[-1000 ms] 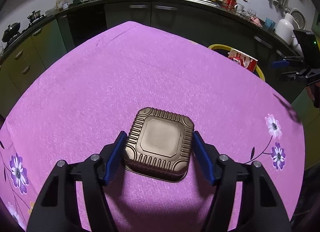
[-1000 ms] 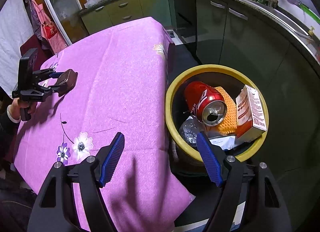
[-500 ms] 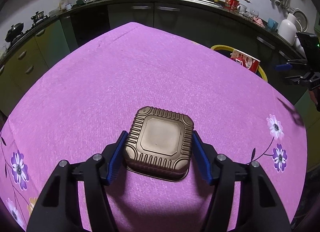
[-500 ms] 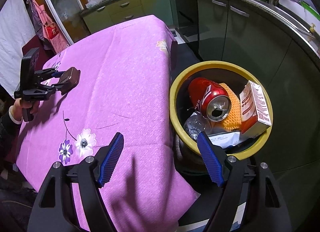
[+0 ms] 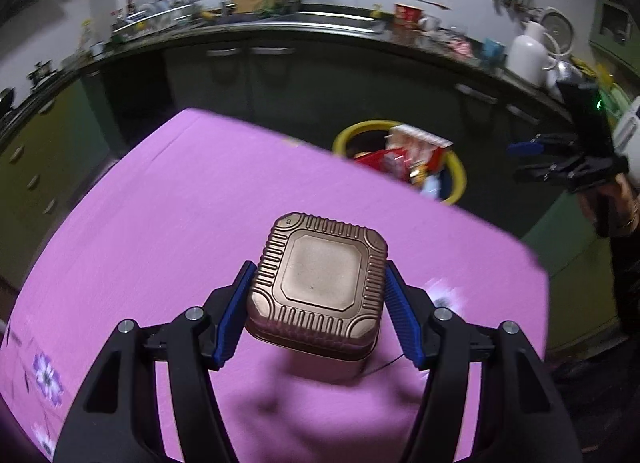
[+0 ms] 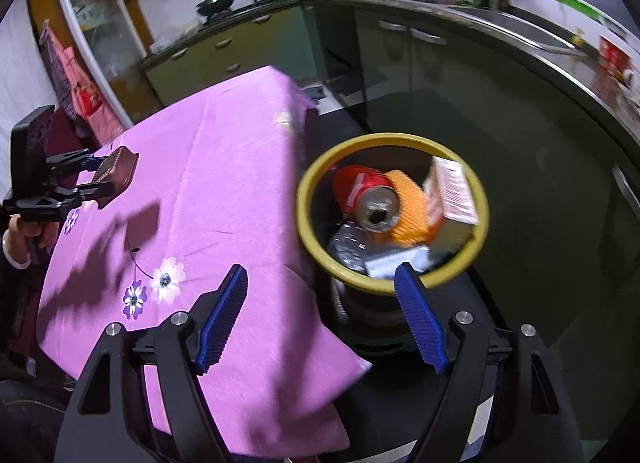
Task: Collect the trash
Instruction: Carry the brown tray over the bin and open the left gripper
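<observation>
My left gripper is shut on a brown ribbed square tray and holds it lifted above the purple tablecloth; it also shows in the right wrist view. The yellow-rimmed trash bin stands beyond the table's far right edge, holding a red can, an orange sponge and a carton. My right gripper is open and empty, hovering over the table corner next to the bin's rim; it also shows in the left wrist view.
Dark kitchen cabinets and a cluttered counter curve behind the table. The dark floor surrounds the bin. Flower prints mark the cloth near the right gripper.
My left gripper has lifted the brown tray off the cloth and carried it toward the bin. My right gripper has drawn back and tilted a little; the bin sits higher in its view.
</observation>
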Available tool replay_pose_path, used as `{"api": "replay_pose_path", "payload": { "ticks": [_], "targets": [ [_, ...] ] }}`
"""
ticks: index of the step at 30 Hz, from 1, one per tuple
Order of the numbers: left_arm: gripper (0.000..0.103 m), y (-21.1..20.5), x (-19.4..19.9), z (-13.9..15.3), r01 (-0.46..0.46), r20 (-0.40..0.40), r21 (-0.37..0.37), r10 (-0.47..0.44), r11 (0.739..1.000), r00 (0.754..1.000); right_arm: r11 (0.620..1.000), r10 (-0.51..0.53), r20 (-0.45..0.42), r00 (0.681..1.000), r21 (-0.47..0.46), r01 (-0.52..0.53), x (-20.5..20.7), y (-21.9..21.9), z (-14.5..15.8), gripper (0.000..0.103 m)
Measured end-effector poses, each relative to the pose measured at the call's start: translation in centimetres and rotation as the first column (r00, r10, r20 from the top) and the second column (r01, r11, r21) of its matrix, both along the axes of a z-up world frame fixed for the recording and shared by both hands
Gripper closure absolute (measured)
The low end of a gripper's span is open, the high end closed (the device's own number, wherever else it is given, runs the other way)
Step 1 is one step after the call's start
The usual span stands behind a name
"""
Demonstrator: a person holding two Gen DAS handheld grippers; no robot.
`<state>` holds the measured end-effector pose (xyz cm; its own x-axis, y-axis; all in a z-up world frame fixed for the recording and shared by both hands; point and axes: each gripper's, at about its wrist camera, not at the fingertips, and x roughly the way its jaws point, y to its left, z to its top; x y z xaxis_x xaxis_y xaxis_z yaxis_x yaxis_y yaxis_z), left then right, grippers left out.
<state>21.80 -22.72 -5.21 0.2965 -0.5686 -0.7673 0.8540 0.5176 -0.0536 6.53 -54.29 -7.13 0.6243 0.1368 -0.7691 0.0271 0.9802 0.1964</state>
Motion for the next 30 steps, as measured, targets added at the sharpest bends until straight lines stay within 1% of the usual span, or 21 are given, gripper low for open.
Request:
{"api": "replay_pose_path", "payload": {
  "ticks": [2,5,10,13,17,19,22,28,30],
  "targets": [
    [0.042,-2.2,-0.4,0.6,0.034,-0.018,-0.007,-0.034,0.999,0.999,1.0,-0.028,0.009,1.0,0.012,0.028,-1.1,-1.1,0.0,0.028],
    [0.042,-7.0,-0.8,1.4,0.1,-0.035,-0.021,-0.101,0.995,0.994,0.998,-0.056,0.018,0.998,0.03,0.056,-2.6,-2.5,-0.2,0.027],
    [0.042,-14.8,-1.8,1.2,0.187,-0.018,-0.009,-0.188,0.982,0.982,0.992,-0.102,0.026,0.994,0.07,0.1,-4.8,-5.2,-1.1,0.027],
    [0.042,-19.5,-2.4,0.0,0.236,-0.002,0.027,-0.236,0.971,0.972,0.987,-0.128,0.025,0.991,0.097,0.125,-5.8,-6.8,-1.9,0.027],
    [0.042,-24.9,-2.5,-2.1,0.271,0.022,0.093,-0.274,0.958,0.961,0.98,-0.154,0.016,0.988,0.126,0.151,-6.8,-8.6,-2.9,0.027],
    [0.042,-26.7,-2.6,-3.1,0.28,0.044,0.123,-0.287,0.952,0.957,0.977,-0.164,0.011,0.986,0.139,0.161,-7.0,-9.2,-3.4,0.027],
    [0.042,-29.0,-2.6,-4.7,0.295,0.051,0.163,-0.307,0.941,0.95,0.972,-0.175,-0.001,0.985,0.156,0.173,-7.1,-10.0,-4.1,0.027],
    [0.04,-30.9,-2.3,-6.9,0.298,0.097,0.23,-0.326,0.927,0.94,0.97,-0.17,-0.014,0.985,0.176,0.17,-6.8,-10.7,-4.9,0.027],
    [0.033,-31.2,-2.3,-7.4,0.294,0.115,0.248,-0.33,0.923,0.937,0.97,-0.166,-0.013,0.986,0.177,0.165,-6.7,-10.7,-4.9,0.026]
  ]
}}
